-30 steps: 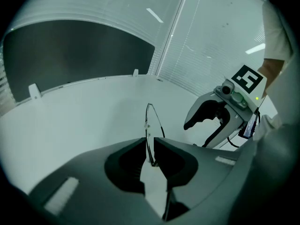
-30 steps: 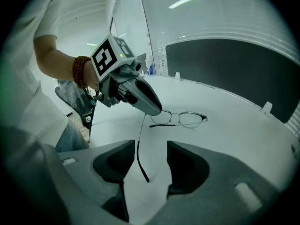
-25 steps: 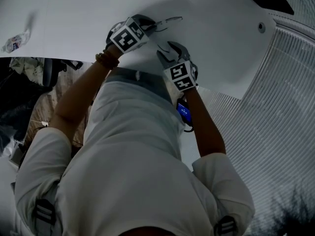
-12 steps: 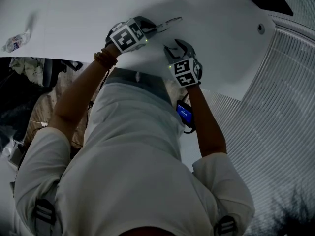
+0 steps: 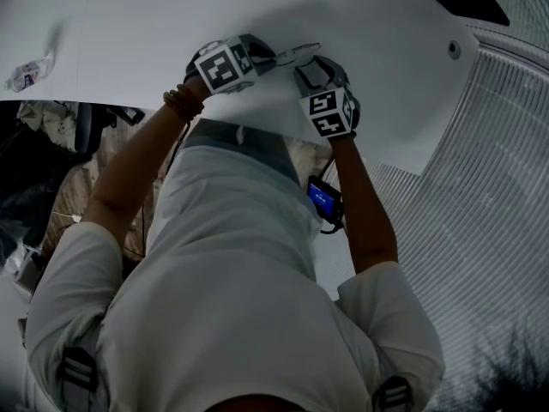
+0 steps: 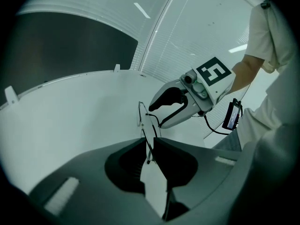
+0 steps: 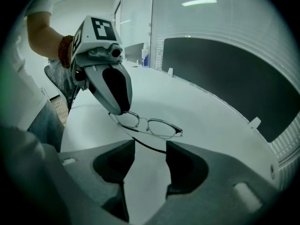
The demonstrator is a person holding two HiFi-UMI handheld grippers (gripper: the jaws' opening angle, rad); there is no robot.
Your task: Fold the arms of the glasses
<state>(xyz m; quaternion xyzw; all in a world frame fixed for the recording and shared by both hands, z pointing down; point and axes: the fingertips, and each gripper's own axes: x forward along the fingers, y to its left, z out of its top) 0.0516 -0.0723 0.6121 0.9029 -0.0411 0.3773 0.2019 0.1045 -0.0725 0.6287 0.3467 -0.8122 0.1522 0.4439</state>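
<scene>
From where I stand, the glasses (image 7: 154, 125) sit low over the white desk (image 7: 211, 121), right in front of the person; I can't tell whether the frame touches the surface. The left gripper (image 6: 149, 142) is pinched onto the thin wire frame at one end. The right gripper (image 7: 150, 144) has its jaws spread, with the dark arm (image 7: 149, 146) of the glasses lying across the gap at their tips, unclamped. To me the risk lies in that thin wire. If the right gripper pushes the arm off the line of its hinge, or closes hard on it, the arm could twist or bend instead of swinging in. A sideways shove could also pull the frame out of the left gripper's narrow hold and send it skidding over the smooth desk. The two grippers are close together, so their tips could knock each other or press on a lens. Nothing stands in the way nearby. A small crumpled item (image 5: 26, 74) lies well apart at the desk's far left, a round fitting (image 5: 455, 48) sits well off to the right, and a dark panel (image 7: 225, 74) runs along the far edge.
</scene>
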